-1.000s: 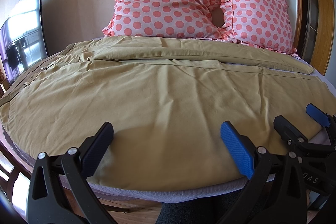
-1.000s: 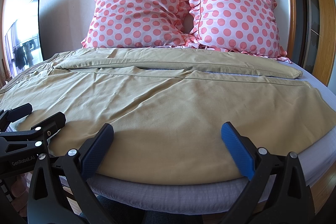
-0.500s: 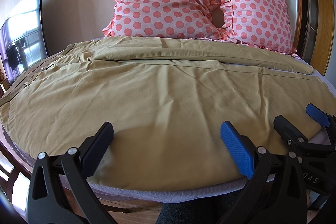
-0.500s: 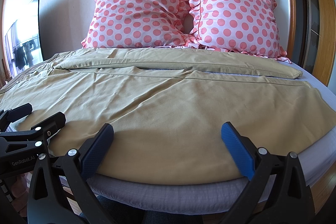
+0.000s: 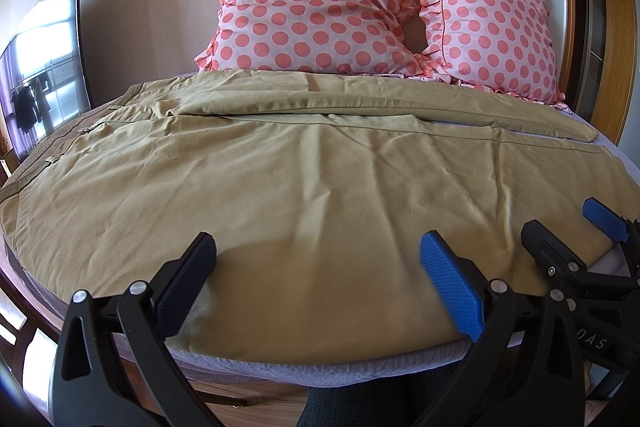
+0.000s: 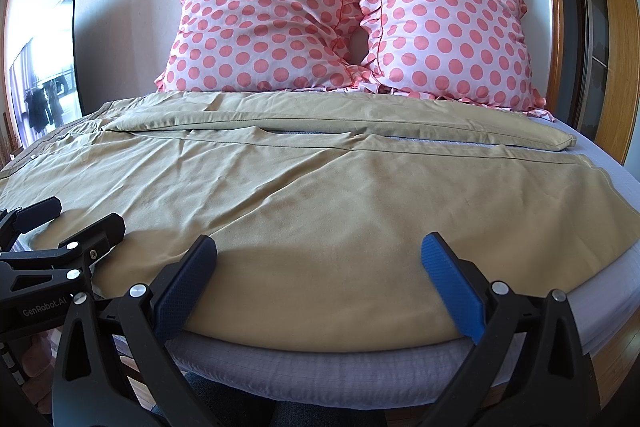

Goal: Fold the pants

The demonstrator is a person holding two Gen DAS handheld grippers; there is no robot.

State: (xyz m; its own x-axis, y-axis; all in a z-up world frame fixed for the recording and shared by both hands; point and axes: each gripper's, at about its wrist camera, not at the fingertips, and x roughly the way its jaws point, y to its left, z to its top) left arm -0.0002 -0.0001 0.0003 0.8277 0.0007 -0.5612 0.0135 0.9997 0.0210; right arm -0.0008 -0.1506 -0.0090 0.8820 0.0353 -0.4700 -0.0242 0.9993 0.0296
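Observation:
Tan pants [image 5: 320, 187] lie spread flat across the bed, waist at the left, both legs running to the right; they also show in the right wrist view [image 6: 320, 195]. My left gripper [image 5: 320, 267] is open and empty, hovering over the near leg's front edge. My right gripper [image 6: 320, 267] is open and empty, also over the near edge, to the right of the left one. The right gripper shows at the right of the left wrist view [image 5: 576, 231]. The left gripper shows at the left of the right wrist view [image 6: 72, 215].
Two pink polka-dot pillows [image 5: 320, 7] [image 6: 448, 31] lean against the wall behind the pants. The grey mattress edge [image 6: 320, 367] curves just below the grippers. A dark screen [image 5: 44, 75] stands at the left. A wooden door frame [image 6: 608, 47] is at the right.

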